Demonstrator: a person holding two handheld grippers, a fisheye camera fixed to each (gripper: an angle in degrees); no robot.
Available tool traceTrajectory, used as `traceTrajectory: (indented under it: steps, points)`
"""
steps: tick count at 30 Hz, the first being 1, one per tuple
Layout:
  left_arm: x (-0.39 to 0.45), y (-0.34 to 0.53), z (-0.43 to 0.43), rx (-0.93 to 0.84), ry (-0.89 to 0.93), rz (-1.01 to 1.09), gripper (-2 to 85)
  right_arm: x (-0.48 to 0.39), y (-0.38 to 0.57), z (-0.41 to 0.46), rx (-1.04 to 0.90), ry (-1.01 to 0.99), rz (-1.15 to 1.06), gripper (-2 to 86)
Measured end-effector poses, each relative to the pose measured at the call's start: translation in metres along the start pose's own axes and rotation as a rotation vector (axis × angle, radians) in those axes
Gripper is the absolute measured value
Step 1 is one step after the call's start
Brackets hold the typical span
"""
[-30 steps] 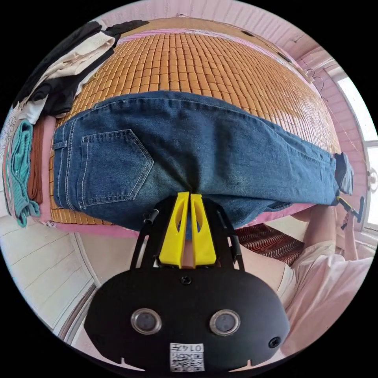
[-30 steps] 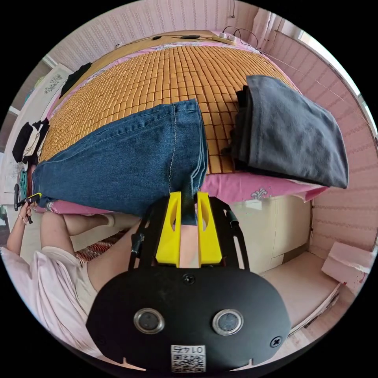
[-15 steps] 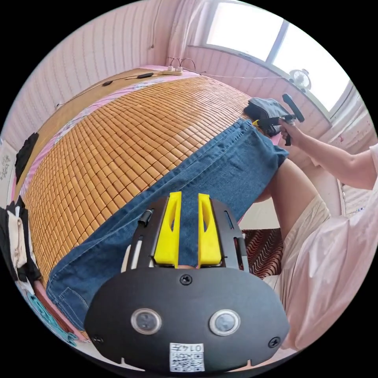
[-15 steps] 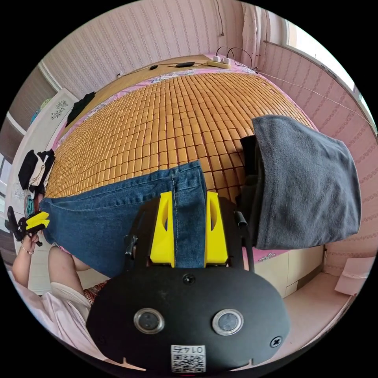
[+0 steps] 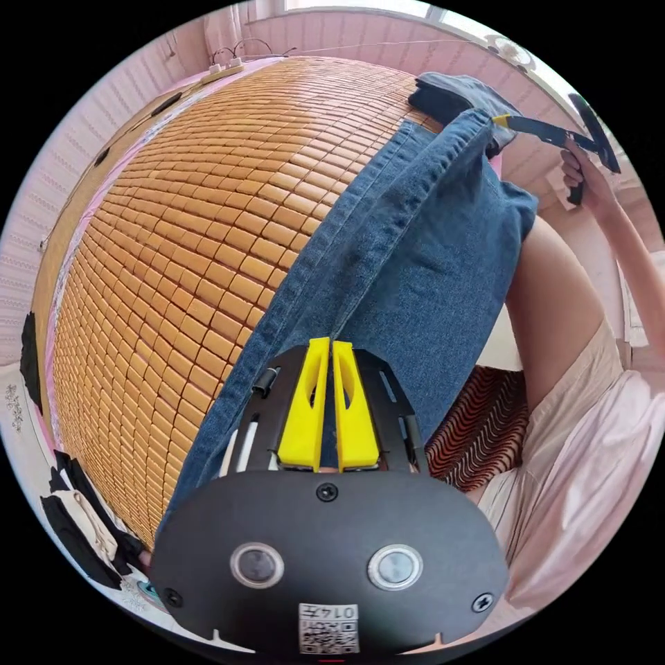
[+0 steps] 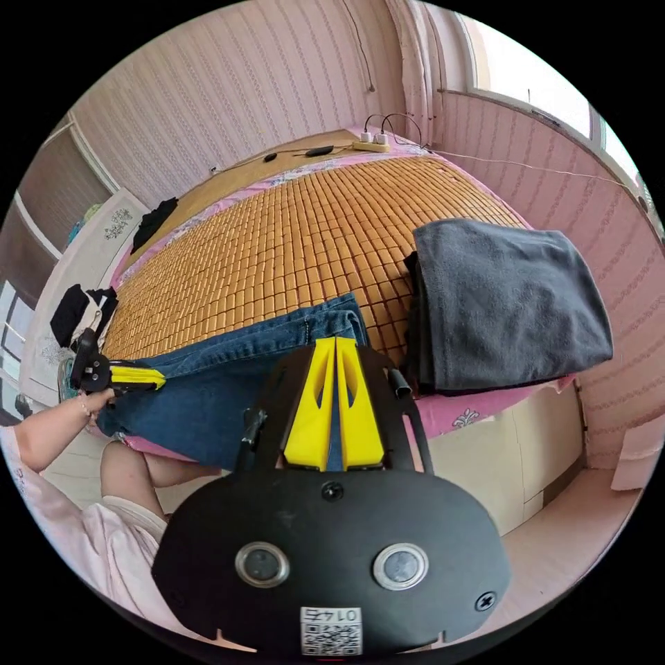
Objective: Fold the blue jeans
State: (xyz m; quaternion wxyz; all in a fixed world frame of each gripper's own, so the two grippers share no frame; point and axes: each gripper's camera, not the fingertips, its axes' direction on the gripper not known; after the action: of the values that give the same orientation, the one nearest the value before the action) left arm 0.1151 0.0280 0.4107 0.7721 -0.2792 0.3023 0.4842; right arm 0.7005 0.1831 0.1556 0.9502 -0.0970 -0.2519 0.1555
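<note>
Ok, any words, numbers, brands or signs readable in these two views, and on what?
White sticker on the body of the left hand-held gripper: a square code and a short mirrored number, too small to read with confidence.
Matching sticker on the right hand-held gripper: the same, not legible.
Blue jeans: no brand tag or lettering visible.
Folded grey cloth: no text.

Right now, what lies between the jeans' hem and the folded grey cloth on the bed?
In the right gripper view, a narrow strip of bare bamboo mat separates the blue jeans from the folded grey cloth. Nothing else lies there.
</note>
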Motion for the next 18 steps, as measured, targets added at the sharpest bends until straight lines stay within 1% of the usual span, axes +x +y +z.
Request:
traceTrajectory:
  steps: [2, 3, 5, 7, 9, 11, 12, 14, 16, 18]
  points:
    - [0.011, 0.01, -0.022, 0.073, -0.026, 0.034, -0.9, -0.005, 0.03, -0.057, 0.078, -0.021, -0.021, -0.3]
    - [0.014, 0.017, -0.038, 0.114, -0.014, 0.025, -0.9, -0.006, 0.036, -0.07, 0.098, -0.026, -0.021, -0.4]
    - [0.013, 0.027, -0.06, 0.162, 0.026, 0.016, -1.0, -0.006, 0.053, -0.128, 0.24, 0.094, 0.029, -0.4]
    - [0.006, 0.028, -0.073, 0.195, 0.058, -0.003, -1.0, 0.002, 0.047, -0.156, 0.316, 0.102, 0.037, -0.3]
    - [-0.002, 0.016, -0.068, 0.178, 0.028, -0.013, -1.0, 0.011, 0.032, -0.156, 0.316, 0.06, 0.021, -0.1]
    - [-0.006, 0.005, -0.056, 0.143, 0.028, -0.02, -1.0, 0.018, 0.024, -0.12, 0.18, 0.032, -0.011, 0.4]
    - [-0.007, -0.001, -0.049, 0.129, 0.026, -0.028, -1.0, 0.018, 0.026, -0.109, 0.144, 0.032, -0.019, 0.6]
    - [-0.006, -0.005, -0.044, 0.117, 0.024, -0.037, -1.0, 0.019, 0.046, -0.073, -0.022, 0.066, -0.018, 1.9]
    - [-0.006, -0.004, -0.042, 0.119, 0.025, -0.043, -1.0, 0.019, 0.068, -0.054, -0.118, 0.051, -0.014, 6.4]
    - [-0.007, 0.0, -0.04, 0.128, 0.052, -0.054, -1.0, 0.022, 0.087, -0.037, -0.221, 0.007, 0.011, 8.3]
